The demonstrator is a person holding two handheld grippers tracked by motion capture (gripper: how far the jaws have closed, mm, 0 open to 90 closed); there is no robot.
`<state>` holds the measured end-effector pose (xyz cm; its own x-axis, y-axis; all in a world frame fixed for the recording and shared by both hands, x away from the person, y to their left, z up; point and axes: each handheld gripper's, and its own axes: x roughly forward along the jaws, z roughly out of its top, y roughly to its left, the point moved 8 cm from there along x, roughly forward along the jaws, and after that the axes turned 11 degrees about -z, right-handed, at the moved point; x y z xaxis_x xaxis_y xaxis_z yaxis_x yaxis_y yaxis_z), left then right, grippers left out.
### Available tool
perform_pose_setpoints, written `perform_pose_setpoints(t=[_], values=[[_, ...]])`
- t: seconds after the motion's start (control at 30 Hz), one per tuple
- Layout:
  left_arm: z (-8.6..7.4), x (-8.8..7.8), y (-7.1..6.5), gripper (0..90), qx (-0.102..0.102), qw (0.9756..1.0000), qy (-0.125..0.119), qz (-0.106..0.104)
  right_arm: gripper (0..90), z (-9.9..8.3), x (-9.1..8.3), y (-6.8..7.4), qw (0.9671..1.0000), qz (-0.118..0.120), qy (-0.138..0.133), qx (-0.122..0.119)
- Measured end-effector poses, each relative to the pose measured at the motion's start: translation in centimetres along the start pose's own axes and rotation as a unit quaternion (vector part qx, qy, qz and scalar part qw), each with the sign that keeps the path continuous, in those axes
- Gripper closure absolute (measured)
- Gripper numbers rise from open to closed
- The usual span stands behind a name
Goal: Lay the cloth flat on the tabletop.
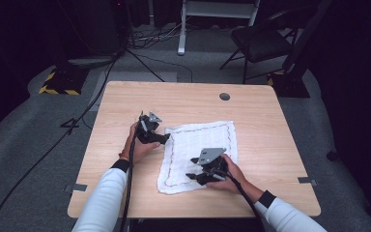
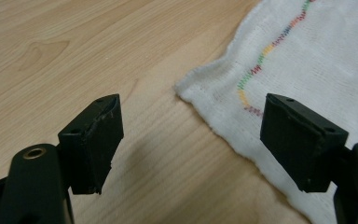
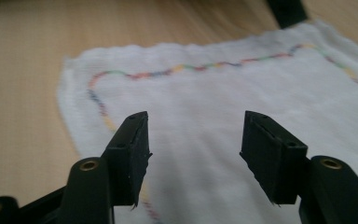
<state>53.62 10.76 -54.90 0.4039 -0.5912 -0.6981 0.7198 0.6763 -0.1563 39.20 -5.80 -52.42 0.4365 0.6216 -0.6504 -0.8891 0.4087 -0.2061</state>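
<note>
A white cloth (image 1: 200, 150) with a multicoloured stitched border lies flat on the wooden table (image 1: 125, 101), near its middle. My left gripper (image 1: 165, 139) stands open at the cloth's far left corner. In the left gripper view that corner of the cloth (image 2: 317, 56) lies between and just beyond the open jaws of the left gripper (image 2: 193, 109), with bare wood under the left jaw. My right gripper (image 1: 192, 176) is open low over the near part of the cloth. In the right gripper view the right gripper (image 3: 193, 123) has its jaws apart above the cloth (image 3: 205, 88), holding nothing.
A round cable hole (image 1: 224, 96) sits near the table's far edge. Grey tape marks (image 1: 78, 187) lie at the near left and right edges. Beyond the table stand a black chair (image 1: 261, 41), a yellow-striped stand base (image 1: 60, 82) and floor cables (image 1: 96, 92).
</note>
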Motion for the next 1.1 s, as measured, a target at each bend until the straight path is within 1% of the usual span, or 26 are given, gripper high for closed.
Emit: perform_pose_setpoints(t=[0.03,0.07,0.1,0.13,0.17,0.2,0.23,0.27,0.3,0.33,0.37,0.4,0.47,0.5,0.53,0.6,0.67,0.73,0.77,0.8,0.83,0.9,0.93,0.97,1.07,1.1], values=[[0.0,0.4,0.2,21.0,0.0,1.0,0.006,0.005,42.2,0.4,0.4,1.7,0.9998,0.016,-0.004,-0.013],[0.0,0.7,0.3,21.0,-0.002,0.9999,0.01,0.006,42.2,0.4,0.4,1.7,0.9998,0.016,-0.004,-0.013],[0.1,1.0,0.4,20.9,-0.001,0.9999,0.012,0.007,42.2,0.7,1.0,3.2,0.9993,0.026,-0.007,-0.026],[0.3,1.4,0.6,20.0,-0.001,1.0,0.009,0.003,42.3,0.9,1.4,3.8,0.9989,0.035,-0.007,-0.03],[0.3,1.4,0.6,20.2,-0.001,1.0,0.009,0.003,42.3,0.9,1.4,3.8,0.9989,0.035,-0.007,-0.03],[0.5,1.4,0.7,20.2,-0.001,0.9999,0.004,0.011,42.7,1.1,1.7,4.4,0.9986,0.039,-0.007,-0.034],[0.7,1.5,0.7,22.4,-0.002,0.9999,-0.003,0.017,42.7,1.3,2.0,4.9,0.9984,0.044,-0.008,-0.036],[0.8,1.6,0.8,24.3,-0.003,0.9999,-0.005,0.014,42.7,1.5,2.3,5.5,0.998,0.05,-0.01,-0.038],[0.8,1.7,0.8,23.9,-0.01,0.9999,-0.003,0.008,42.7,1.7,2.5,6.0,0.9976,0.055,-0.011,-0.042],[0.7,1.9,0.8,23.1,-0.011,0.9999,-0.001,0.004,42.7,1.8,2.8,6.4,0.9973,0.054,-0.01,-0.049],[0.7,2.0,0.9,22.3,-0.012,0.9999,-0.004,0.003,42.8,2.0,3.0,6.7,0.9972,0.054,-0.01,-0.052],[0.7,2.0,1.0,21.5,-0.012,0.9999,-0.003,0.0,42.8,2.2,3.2,7.0,0.9969,0.06,-0.012,-0.049],[0.7,2.0,1.0,20.9,-0.011,0.9999,-0.002,-0.002,43.1,2.6,3.6,7.4,0.9971,0.059,-0.013,-0.047],[0.7,2.0,1.0,20.6,-0.009,1.0,-0.002,-0.003,43.6,2.7,4.2,7.6,0.9969,0.056,-0.009,-0.054],[0.7,2.0,1.0,20.6,-0.007,1.0,-0.001,-0.003,43.6,2.7,4.2,7.6,0.9969,0.056,-0.009,-0.054],[0.8,2.1,1.2,16.6,-0.009,1.0,0.001,-0.002,45.5,2.7,4.9,7.7,0.997,0.056,-0.005,-0.054],[0.9,2.2,1.3,16.1,-0.003,1.0,0.005,-0.006,46.4,2.7,5.0,7.6,0.9971,0.057,-0.007,-0.05],[1.0,2.3,1.2,16.6,0.003,0.9999,0.004,-0.012,49.4,2.7,5.1,7.5,0.997,0.062,-0.008,-0.046],[1.0,2.2,1.1,19.1,0.017,0.9996,0.002,-0.023,52.7,2.7,5.0,7.6,0.9968,0.064,-0.007,-0.047],[1.0,2.2,0.8,26.9,0.027,0.999,-0.002,-0.035,56.5,2.7,5.0,7.5,0.9966,0.065,-0.007,-0.049],[1.1,2.2,0.6,35.3,0.035,0.9985,-0.004,-0.043,59.3,2.7,4.9,7.5,0.9969,0.063,-0.006,-0.048],[1.1,2.1,0.3,47.2,0.044,0.9975,-0.007,-0.055,65.4,2.6,5.0,7.3,0.9973,0.059,-0.005,-0.043],[1.1,2.1,0.2,60.2,0.046,0.9972,-0.006,-0.059,71.8,2.6,4.9,7.2,0.9977,0.051,-0.006,-0.045],[1.2,2.1,0.1,60.2,0.045,0.997,-0.005,-0.063,71.8,2.6,4.9,7.2,0.9977,0.051,-0.006,-0.045],[1.2,2.1,0.0,76.4,0.033,0.9965,-0.006,-0.076,80.6,2.5,4.9,6.9,0.9982,0.036,-0.004,-0.048],[1.1,2.0,-0.1,80.1,0.03,0.9962,-0.005,-0.081,81.9,2.5,4.8,6.8,0.9982,0.032,-0.003,-0.051]])
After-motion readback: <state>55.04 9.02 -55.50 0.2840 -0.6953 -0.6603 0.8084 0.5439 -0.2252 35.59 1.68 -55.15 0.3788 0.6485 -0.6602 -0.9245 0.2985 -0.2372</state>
